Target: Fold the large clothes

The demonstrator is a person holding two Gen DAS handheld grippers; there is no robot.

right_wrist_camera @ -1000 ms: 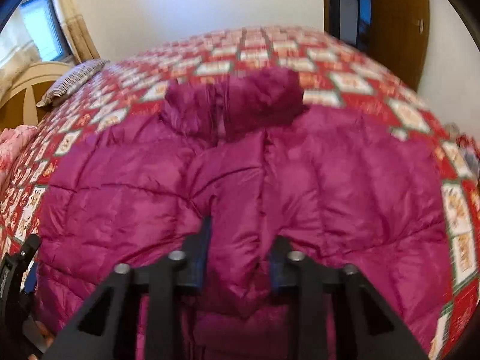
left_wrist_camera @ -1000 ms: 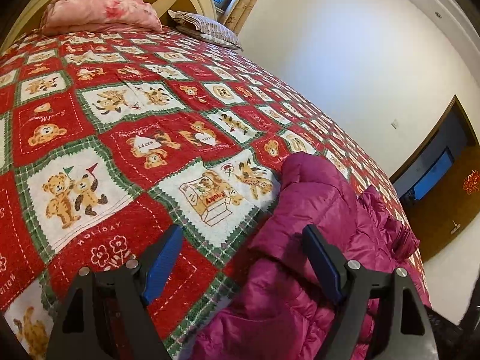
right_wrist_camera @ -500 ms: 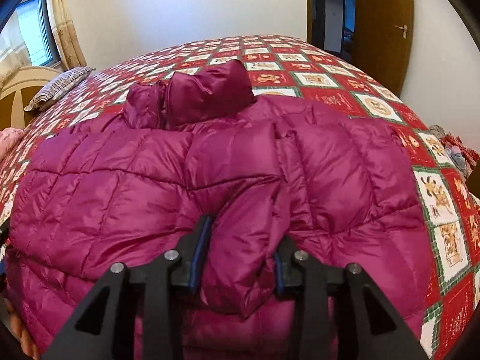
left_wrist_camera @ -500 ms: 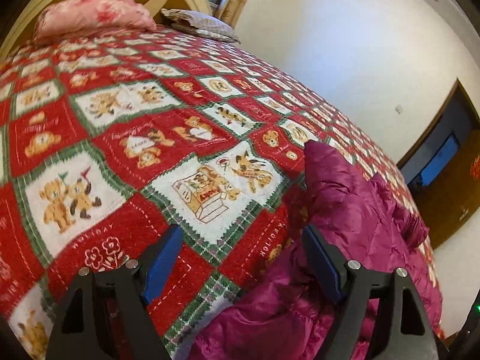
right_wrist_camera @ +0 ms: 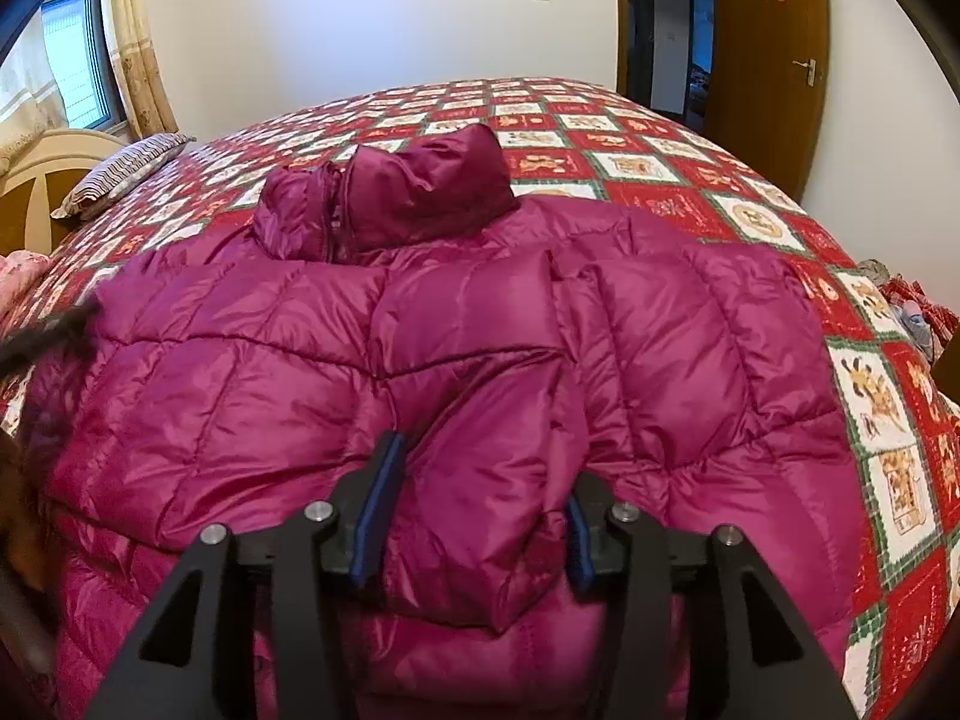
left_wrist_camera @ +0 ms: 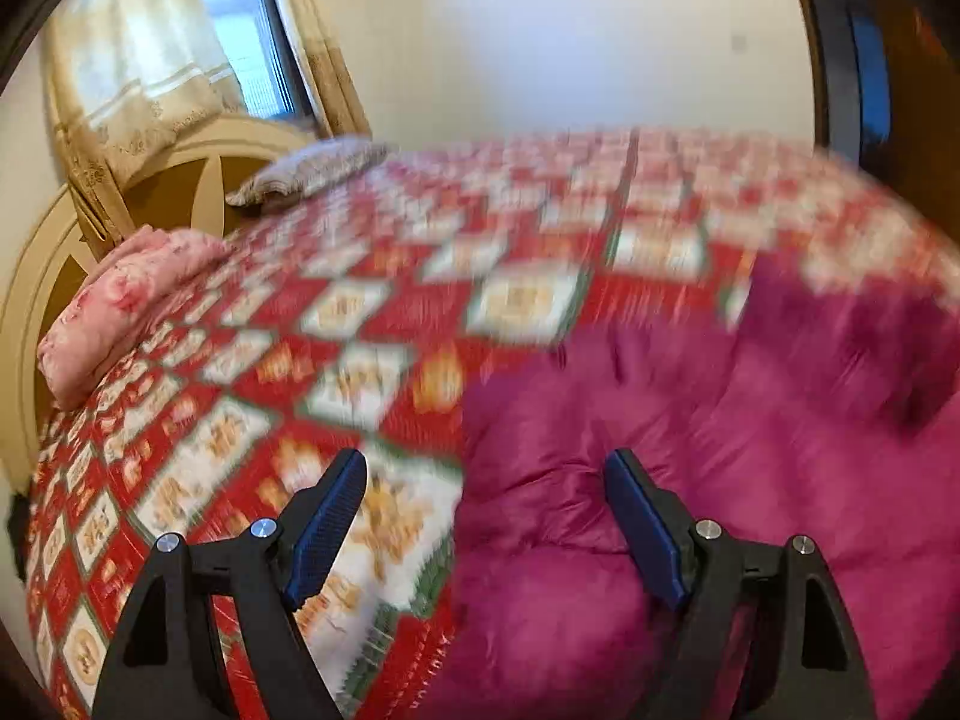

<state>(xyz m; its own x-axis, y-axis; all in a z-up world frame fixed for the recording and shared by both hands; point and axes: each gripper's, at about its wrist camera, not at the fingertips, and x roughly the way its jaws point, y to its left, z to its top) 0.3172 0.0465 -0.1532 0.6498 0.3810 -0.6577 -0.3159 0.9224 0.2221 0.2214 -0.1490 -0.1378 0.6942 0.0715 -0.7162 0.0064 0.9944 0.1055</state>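
Observation:
A magenta puffer jacket [right_wrist_camera: 240,390] lies spread on the bed, its hood [right_wrist_camera: 420,192] bunched at the far end. One sleeve [right_wrist_camera: 480,420] is folded across the body of the jacket. My right gripper [right_wrist_camera: 480,474] straddles that sleeve near the cuff; its jaws are opening and the sleeve rests between them on the jacket. In the blurred left wrist view, my left gripper [left_wrist_camera: 485,462] is open and holds nothing. It hovers over the jacket's [left_wrist_camera: 750,420] left edge, where it meets the quilt [left_wrist_camera: 360,312].
The red, white and green teddy-bear quilt [right_wrist_camera: 630,168] covers the whole bed. A pink pillow [left_wrist_camera: 126,300] and a striped pillow [left_wrist_camera: 312,168] lie by the cream headboard [left_wrist_camera: 180,180]. A curtained window [left_wrist_camera: 252,42] is behind it. A brown door [right_wrist_camera: 768,60] stands beyond the bed's far right corner.
My right jaws have widened around the sleeve, which now lies on the jacket. My left gripper has swung and rolled fast, from facing the quilt to facing the jacket's edge; its view is blurred.

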